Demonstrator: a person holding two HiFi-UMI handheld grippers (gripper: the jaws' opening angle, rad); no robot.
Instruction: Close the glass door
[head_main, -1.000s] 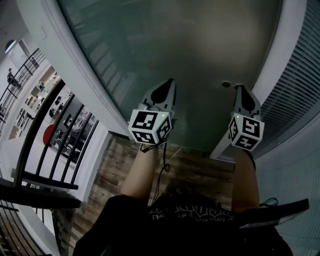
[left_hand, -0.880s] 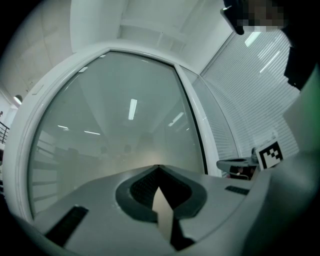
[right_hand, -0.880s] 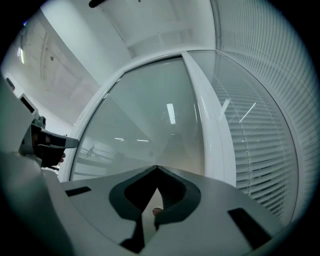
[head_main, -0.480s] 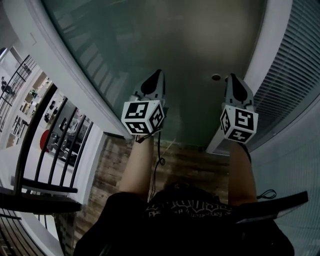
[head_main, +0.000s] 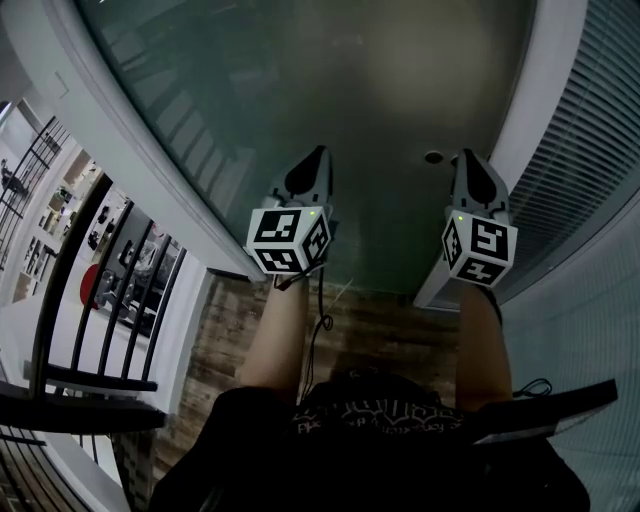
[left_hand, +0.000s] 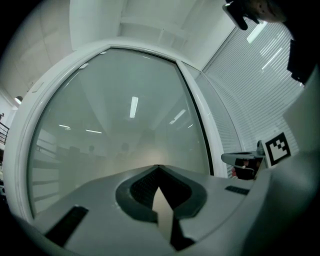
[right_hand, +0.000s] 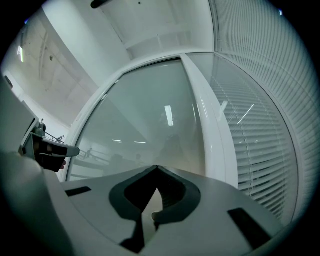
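The frosted glass door fills the upper half of the head view in a white frame. My left gripper points at its lower middle with the jaws shut and nothing between them. My right gripper is also shut and empty, pointing at the pane near its right edge. Both tips are close to the glass; I cannot tell whether they touch it. In the left gripper view the left gripper faces the glass door. In the right gripper view the right gripper faces the glass door beside the white post.
A white frame post stands right of the door, with slatted blinds behind glass beyond it. A small dark round fitting sits on the pane near the right gripper. A black railing runs along the left. Wooden floor lies underfoot.
Both grippers now sit a little higher in the head view, closer to the glass, the left one more so. Both have stayed shut.
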